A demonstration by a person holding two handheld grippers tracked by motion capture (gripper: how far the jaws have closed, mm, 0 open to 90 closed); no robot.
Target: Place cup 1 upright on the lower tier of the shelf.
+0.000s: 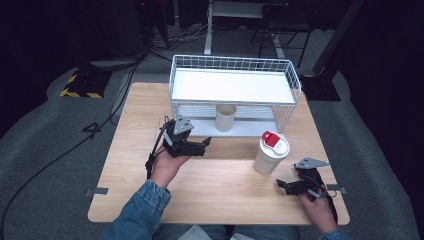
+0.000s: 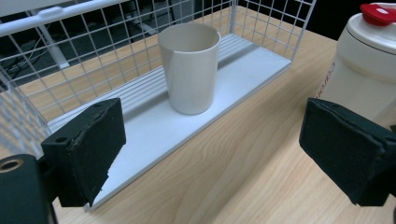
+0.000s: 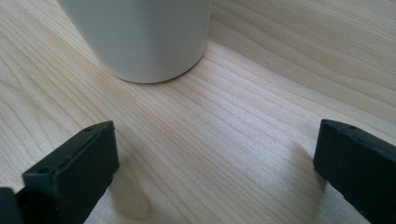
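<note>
Wooden table (image 1: 220, 190) seen from above. At 12 o'clock, white wire rack (image 1: 235, 92), two-tiered; on its lower shelf, upright beige cup (image 1: 225, 117). At 4 o'clock from the cup, off the rack, tall white lidded cup (image 1: 270, 153) with red cap. Left gripper (image 1: 202, 145) at 9 o'clock of the lidded cup, jaws spread wide, empty. Right gripper (image 1: 284, 185) at 5 o'clock of it, jaws likewise apart, holding nothing.

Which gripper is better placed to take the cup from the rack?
Left. The left gripper is open beside the rack, facing the cup. The right gripper is farther away, behind the bottle.
</note>
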